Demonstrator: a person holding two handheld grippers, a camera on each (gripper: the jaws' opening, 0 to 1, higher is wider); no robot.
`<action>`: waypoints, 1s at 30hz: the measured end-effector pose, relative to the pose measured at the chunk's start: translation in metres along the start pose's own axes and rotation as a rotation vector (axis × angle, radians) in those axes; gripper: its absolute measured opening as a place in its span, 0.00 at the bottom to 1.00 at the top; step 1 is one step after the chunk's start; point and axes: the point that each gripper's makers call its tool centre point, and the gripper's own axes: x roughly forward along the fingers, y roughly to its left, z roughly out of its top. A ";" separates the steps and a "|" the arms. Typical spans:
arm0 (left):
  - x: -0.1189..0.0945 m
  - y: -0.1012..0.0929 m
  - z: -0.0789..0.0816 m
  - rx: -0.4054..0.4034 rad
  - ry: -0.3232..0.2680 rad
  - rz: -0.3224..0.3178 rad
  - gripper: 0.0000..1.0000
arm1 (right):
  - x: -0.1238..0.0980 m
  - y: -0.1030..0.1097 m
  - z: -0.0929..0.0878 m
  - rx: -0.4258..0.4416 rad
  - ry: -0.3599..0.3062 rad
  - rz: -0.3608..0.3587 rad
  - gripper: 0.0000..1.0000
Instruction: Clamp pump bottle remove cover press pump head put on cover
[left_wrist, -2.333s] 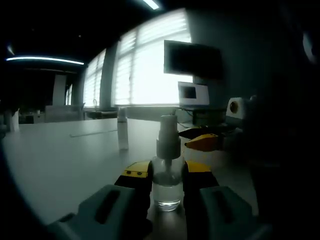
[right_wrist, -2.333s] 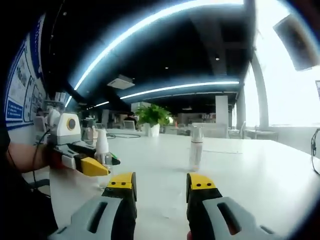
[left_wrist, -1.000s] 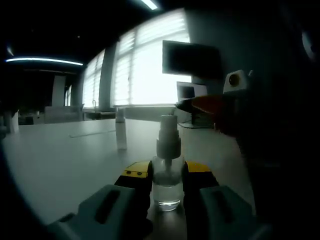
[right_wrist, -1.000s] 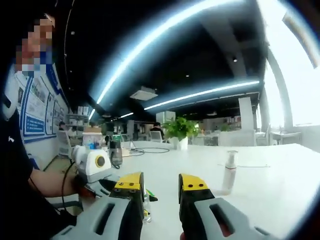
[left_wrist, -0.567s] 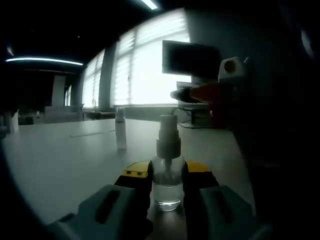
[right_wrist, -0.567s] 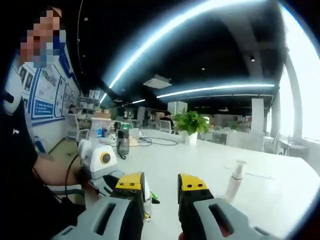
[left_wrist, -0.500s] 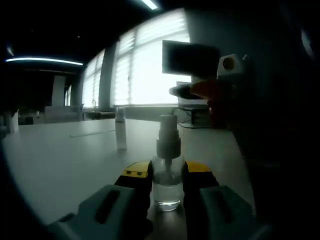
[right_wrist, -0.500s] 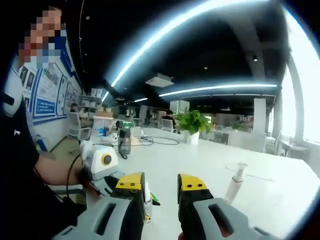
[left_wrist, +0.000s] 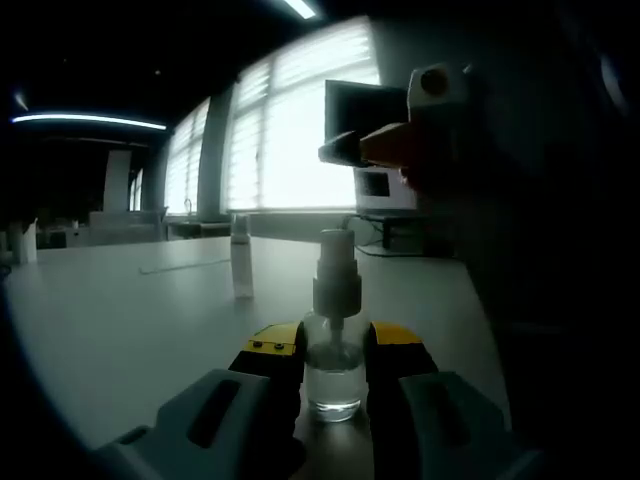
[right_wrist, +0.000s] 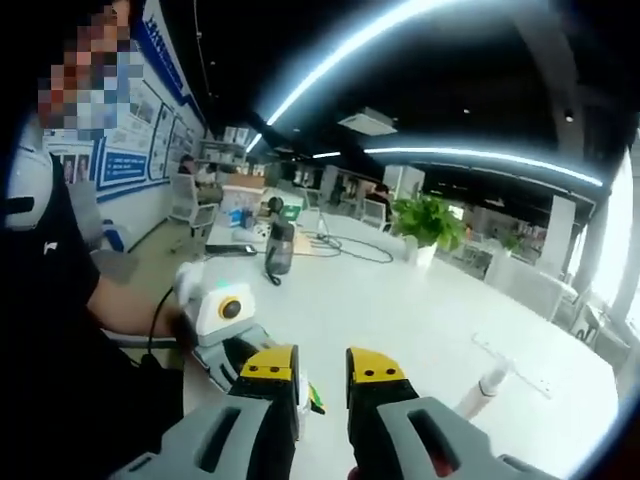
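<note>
A clear pump bottle (left_wrist: 334, 365) with a bare white pump head (left_wrist: 337, 262) stands on the white table (left_wrist: 120, 320). My left gripper (left_wrist: 335, 342) is shut on its body, yellow jaw tips on either side. My right gripper (left_wrist: 345, 150) hangs in the air above and slightly right of the pump head, apart from it. In the right gripper view, that gripper (right_wrist: 322, 372) looks down at the left gripper (right_wrist: 312, 402). Its jaws stand close with a narrow gap and nothing between them. Its left jaw hides most of the bottle.
A second small capped bottle (left_wrist: 243, 262) stands farther out on the table, also seen as the bottle (right_wrist: 490, 385). A monitor (left_wrist: 370, 115) hangs by bright windows. A dark flask (right_wrist: 280, 248) and a potted plant (right_wrist: 425, 222) sit far off. The person's body (right_wrist: 50, 340) is at left.
My right gripper has risen and moved over the pump head, and its jaws have narrowed. The left gripper and the clamped bottle have stayed still.
</note>
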 end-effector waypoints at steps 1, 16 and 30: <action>0.000 0.000 0.000 -0.001 0.001 0.000 0.15 | 0.001 0.002 -0.002 -0.020 0.027 0.016 0.13; 0.001 -0.003 0.001 0.003 -0.001 -0.006 0.15 | 0.012 0.006 -0.007 -0.195 0.192 0.110 0.09; 0.002 -0.003 0.001 0.013 0.000 -0.013 0.15 | 0.019 0.015 0.002 -0.317 0.328 0.224 0.08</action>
